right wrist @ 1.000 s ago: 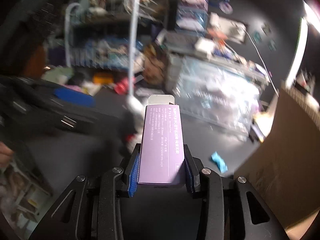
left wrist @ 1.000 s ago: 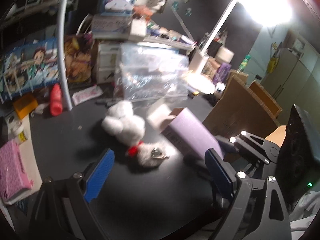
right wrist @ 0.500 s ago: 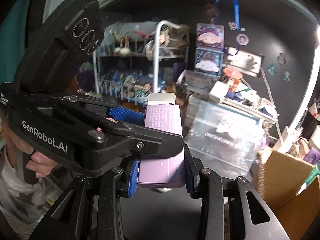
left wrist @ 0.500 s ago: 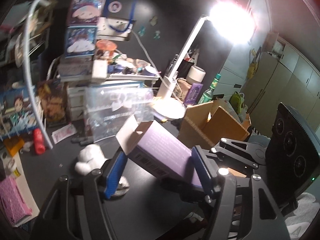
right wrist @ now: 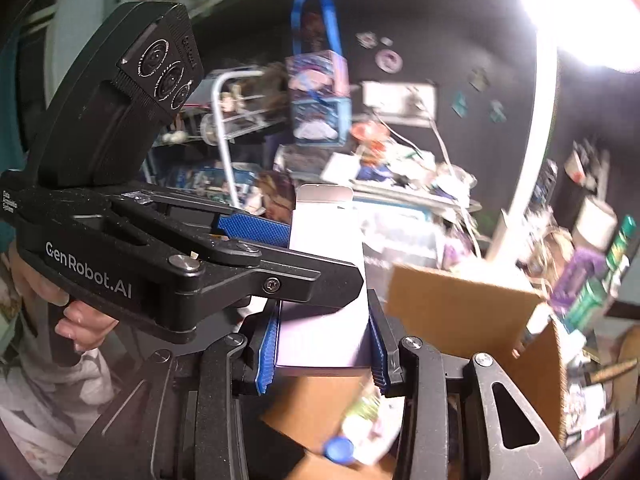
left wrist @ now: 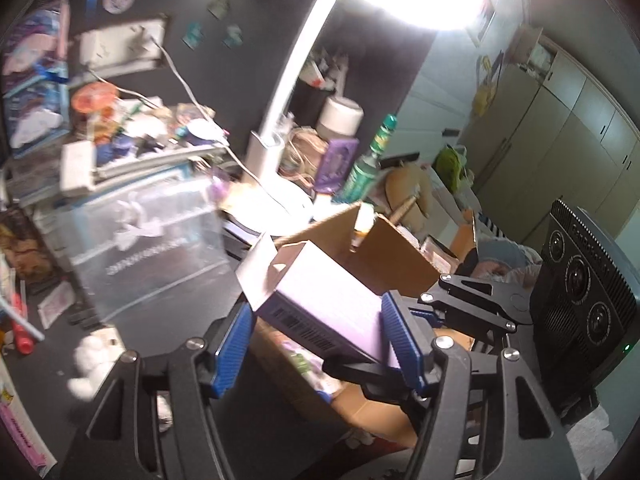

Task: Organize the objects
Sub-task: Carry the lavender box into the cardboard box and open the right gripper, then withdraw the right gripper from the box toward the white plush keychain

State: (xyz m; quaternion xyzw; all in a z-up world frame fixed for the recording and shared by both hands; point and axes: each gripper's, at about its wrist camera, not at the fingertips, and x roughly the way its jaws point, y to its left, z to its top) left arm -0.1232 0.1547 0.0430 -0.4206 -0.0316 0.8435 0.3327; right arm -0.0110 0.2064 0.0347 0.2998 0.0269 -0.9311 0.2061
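Note:
A long purple carton (right wrist: 326,280) with an open white end flap is clamped between the blue pads of my right gripper (right wrist: 322,350). It also shows in the left wrist view (left wrist: 328,304), lying between the blue pads of my left gripper (left wrist: 316,344), whose jaws stand around it; the right pad touches it, a small gap shows at the left pad. The carton hangs above an open cardboard box (left wrist: 400,256), which also shows in the right wrist view (right wrist: 460,304). A white plush toy (left wrist: 94,356) lies on the black table.
A clear plastic bin (left wrist: 148,240) stands behind the table. A white desk lamp (left wrist: 280,128) shines brightly beside it. A green bottle (left wrist: 368,168) and clutter sit behind the box. Several items lie inside the box (right wrist: 360,420).
Both grippers rose and swung right with the carton, from over the table to above the cardboard box. The left gripper closed in around the carton's far end.

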